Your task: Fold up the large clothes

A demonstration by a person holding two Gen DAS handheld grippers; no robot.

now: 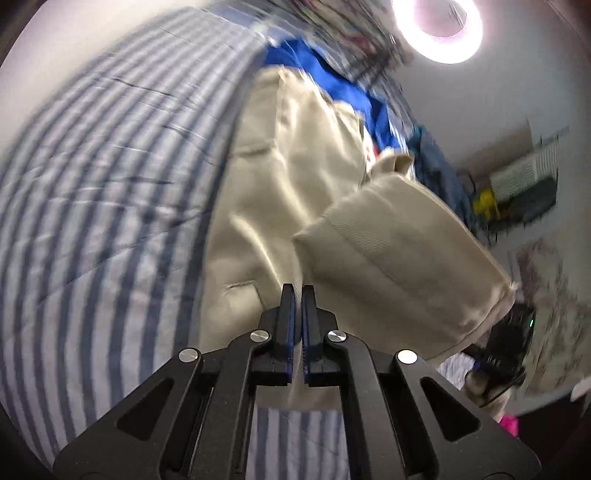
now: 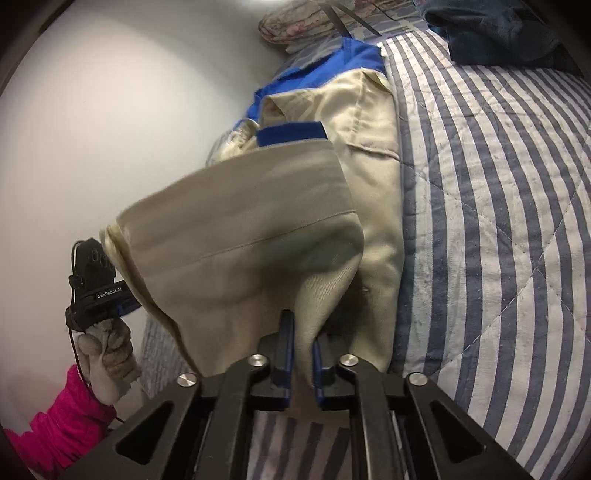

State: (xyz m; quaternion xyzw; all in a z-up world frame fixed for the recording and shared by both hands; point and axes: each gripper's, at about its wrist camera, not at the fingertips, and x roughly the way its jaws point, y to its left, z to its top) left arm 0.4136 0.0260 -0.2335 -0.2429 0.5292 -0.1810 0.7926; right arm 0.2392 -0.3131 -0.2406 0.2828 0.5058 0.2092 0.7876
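The right gripper (image 2: 302, 345) and left gripper (image 1: 298, 306) each pinch the cream garment's (image 2: 236, 236) hem, lifted over the striped bed (image 2: 498, 221), mid-fold; next, seemingly, carrying it evenly toward the blue collar (image 2: 321, 66).

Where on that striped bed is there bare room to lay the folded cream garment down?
Bare striped quilt lies along the cream garment, on the side away from the wall. The far end is crowded: blue cloth, dark clothes.

Cream garment (image 2: 236, 236) with blue trim (image 2: 291, 133); quilt (image 2: 498, 206) blue-and-white striped; sleeve (image 2: 59, 417) bright pink; glove (image 2: 110, 354) grey-white.
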